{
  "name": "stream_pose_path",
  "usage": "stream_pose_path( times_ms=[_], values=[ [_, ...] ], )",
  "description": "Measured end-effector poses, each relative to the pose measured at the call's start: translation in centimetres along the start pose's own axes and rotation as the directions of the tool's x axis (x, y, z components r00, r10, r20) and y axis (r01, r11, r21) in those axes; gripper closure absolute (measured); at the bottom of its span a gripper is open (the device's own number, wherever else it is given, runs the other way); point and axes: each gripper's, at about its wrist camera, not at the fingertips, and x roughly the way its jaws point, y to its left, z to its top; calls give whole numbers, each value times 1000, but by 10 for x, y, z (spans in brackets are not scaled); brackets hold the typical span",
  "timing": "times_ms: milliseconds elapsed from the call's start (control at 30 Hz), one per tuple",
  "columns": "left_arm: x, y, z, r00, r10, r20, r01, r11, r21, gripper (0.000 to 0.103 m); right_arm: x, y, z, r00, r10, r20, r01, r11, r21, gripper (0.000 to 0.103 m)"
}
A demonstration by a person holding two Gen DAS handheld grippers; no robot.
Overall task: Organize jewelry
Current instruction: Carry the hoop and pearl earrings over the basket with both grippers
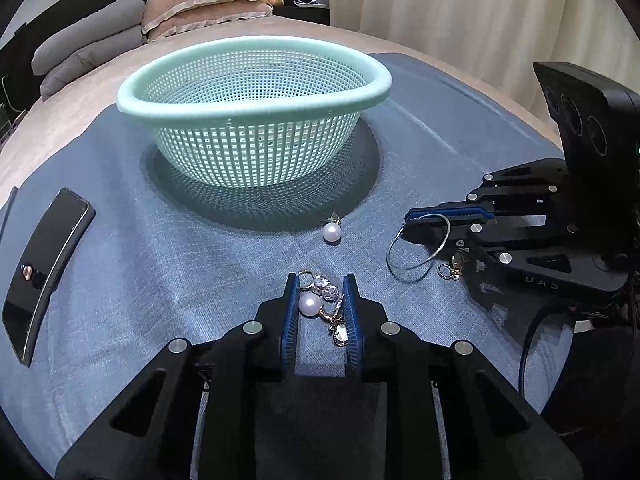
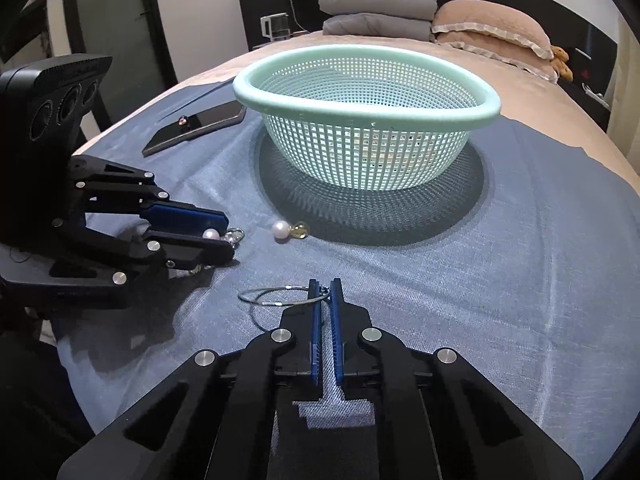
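Note:
A mint-green mesh basket [image 1: 256, 92] stands on the blue cloth [image 1: 160, 264]; it also shows in the right wrist view [image 2: 366, 80]. My left gripper [image 1: 321, 285] is open around a pearl-and-crystal jewelry cluster [image 1: 320, 302], low on the cloth. My right gripper [image 2: 325, 286] is shut on a thin silver hoop [image 2: 276, 296], which hangs from its tips in the left wrist view [image 1: 418, 250]. A loose pearl earring [image 1: 332, 231] lies in front of the basket [image 2: 282, 230]. A small gold charm [image 1: 454, 266] lies under the right gripper.
A black phone [image 1: 44, 272] with a small pink bead on it lies at the cloth's left edge [image 2: 196, 124]. Grey blankets [image 2: 378, 12], pink pillows [image 2: 492, 26] and a curtain [image 1: 460, 12] lie beyond the basket on the bed.

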Motion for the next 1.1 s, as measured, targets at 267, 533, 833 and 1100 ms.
stream_pose_path(
  times_ms=[267, 533, 833, 1100],
  values=[
    [-26, -1, -4, 999, 25, 32, -25, 1000, -7, 80, -17, -6, -1, 999, -20, 40, 18, 999, 30, 99],
    [-47, 3, -3, 999, -8, 53, 11, 998, -65, 80, -43, -8, 5, 994, -31, 102, 27, 999, 37, 100],
    [-63, 4, -2, 997, 30, 68, -26, 998, -56, 80, -65, -8, 14, 989, -34, 144, 31, 999, 26, 100],
    [-87, 8, 24, 991, 53, 122, -51, 998, -26, 80, -83, -11, 38, 979, -59, 198, 61, 998, -3, 100]
  ],
)
